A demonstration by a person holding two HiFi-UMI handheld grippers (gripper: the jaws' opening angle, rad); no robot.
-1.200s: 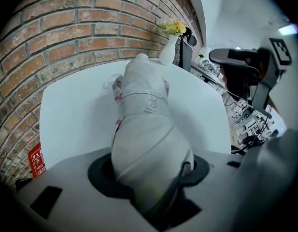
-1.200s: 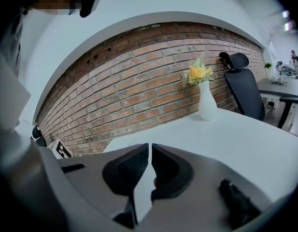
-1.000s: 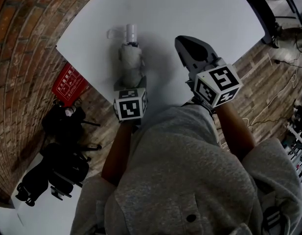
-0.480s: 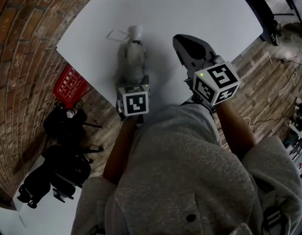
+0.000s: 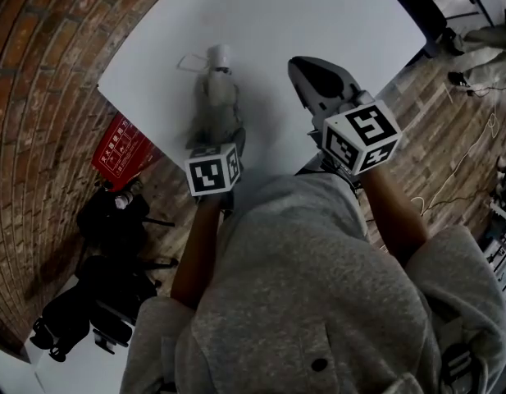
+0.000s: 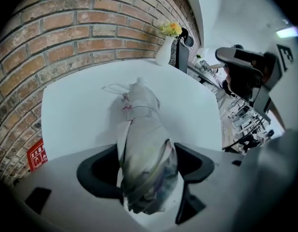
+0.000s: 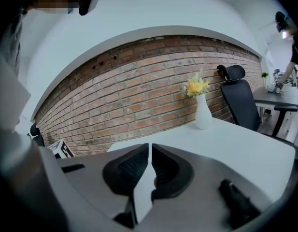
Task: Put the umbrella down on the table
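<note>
The folded grey fabric umbrella (image 5: 213,109) is laid flat on the white bench (image 5: 335,15), close to its near edge and not far from the left corner, with the white handle (image 5: 219,54) pointed away from the person. The left tongs (image 6: 146,151) have just been opened wide, and the umbrella is seen between the 2 jaws, not clamped. The right tongs (image 7: 149,149) are held above the bench, jaws together and empty.

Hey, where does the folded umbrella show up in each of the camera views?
Head view: the umbrella lies left of centre in the upper half, on the white table.
Left gripper view: umbrella in the centre, running down to the bottom.
Right gripper view: not in it.
Shared landmark: the brick wall.
</note>
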